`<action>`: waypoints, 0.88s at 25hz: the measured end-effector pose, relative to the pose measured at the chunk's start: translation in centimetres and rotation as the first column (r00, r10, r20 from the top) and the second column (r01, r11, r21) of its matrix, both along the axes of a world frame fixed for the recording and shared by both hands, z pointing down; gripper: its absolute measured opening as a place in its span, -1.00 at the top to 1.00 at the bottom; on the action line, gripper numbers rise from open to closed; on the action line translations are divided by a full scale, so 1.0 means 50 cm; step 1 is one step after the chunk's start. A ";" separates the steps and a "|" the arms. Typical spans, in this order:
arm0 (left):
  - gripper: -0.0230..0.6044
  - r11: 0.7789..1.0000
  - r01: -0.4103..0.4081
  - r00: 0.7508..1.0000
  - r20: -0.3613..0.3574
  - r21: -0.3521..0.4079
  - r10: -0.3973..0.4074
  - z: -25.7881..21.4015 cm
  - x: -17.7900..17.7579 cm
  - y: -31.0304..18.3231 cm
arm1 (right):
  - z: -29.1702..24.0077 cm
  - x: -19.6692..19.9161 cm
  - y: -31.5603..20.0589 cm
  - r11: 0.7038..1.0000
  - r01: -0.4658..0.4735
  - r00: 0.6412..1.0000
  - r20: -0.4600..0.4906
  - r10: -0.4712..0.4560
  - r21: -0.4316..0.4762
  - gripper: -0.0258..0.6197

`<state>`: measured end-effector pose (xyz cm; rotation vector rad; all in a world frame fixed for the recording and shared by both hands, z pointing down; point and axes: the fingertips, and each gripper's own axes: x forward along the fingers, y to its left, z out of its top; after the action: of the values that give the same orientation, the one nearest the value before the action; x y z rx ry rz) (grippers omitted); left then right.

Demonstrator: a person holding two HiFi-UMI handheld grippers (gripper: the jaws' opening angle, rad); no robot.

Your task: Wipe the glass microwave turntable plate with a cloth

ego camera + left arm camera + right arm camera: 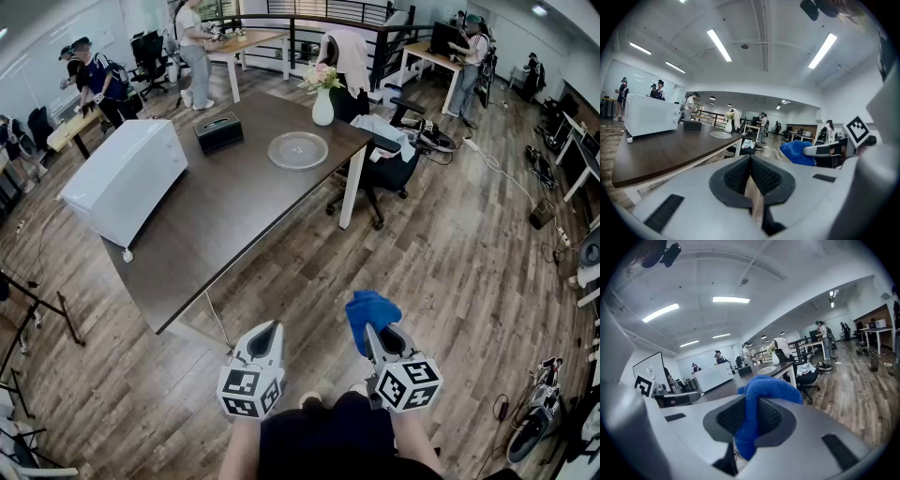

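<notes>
The round glass turntable plate (298, 150) lies flat on the dark brown table (234, 206) near its far right corner, also seen small as the plate (721, 135) and the plate (766, 370). My right gripper (368, 330) is shut on a blue cloth (370, 311), which bunches above the jaws as the cloth (759, 399). My left gripper (270, 330) is shut with nothing in it, its pads together (751, 176). Both grippers hang over the wooden floor, well short of the table's near end.
A white microwave (125, 178) stands at the table's left edge, with a black box (217, 132) and a white vase of flowers (322, 101) near the plate. A black office chair (384, 164) sits at the table's right. People stand at desks farther back.
</notes>
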<state>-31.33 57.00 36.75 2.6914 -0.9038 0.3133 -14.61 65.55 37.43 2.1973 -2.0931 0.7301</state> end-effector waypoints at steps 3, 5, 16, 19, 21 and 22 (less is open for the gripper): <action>0.91 1.000 -0.010 1.000 0.002 -0.001 0.010 -0.001 -0.002 0.011 | -0.002 -0.004 0.008 1.000 -0.009 1.000 0.029 0.009 0.016 0.78; 0.91 1.000 -0.011 1.000 -0.003 -0.006 0.011 0.000 -0.003 0.015 | -0.001 -0.008 0.011 1.000 -0.008 0.999 0.033 0.007 0.016 0.78; 0.91 0.999 -0.027 1.000 -0.009 -0.016 0.027 0.000 -0.011 0.027 | 0.002 -0.016 0.028 1.000 -0.017 1.000 0.017 0.017 -0.008 0.78; 0.91 0.999 -0.026 1.000 -0.004 -0.026 0.026 0.006 -0.012 0.023 | 0.010 -0.017 0.024 1.000 -0.011 1.000 0.018 0.011 -0.020 0.78; 0.91 0.999 -0.025 1.000 -0.001 -0.028 0.025 0.008 -0.009 0.018 | 0.013 -0.016 0.017 1.000 -0.007 1.000 0.024 0.007 -0.024 0.78; 0.91 0.999 -0.023 1.000 0.000 -0.027 0.023 0.008 -0.007 0.013 | 0.015 -0.015 0.011 1.000 -0.005 1.000 0.028 0.005 -0.026 0.78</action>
<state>-31.68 57.66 37.14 2.6787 -0.8632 0.3290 -15.35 66.10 38.15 2.1929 -2.0801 0.7886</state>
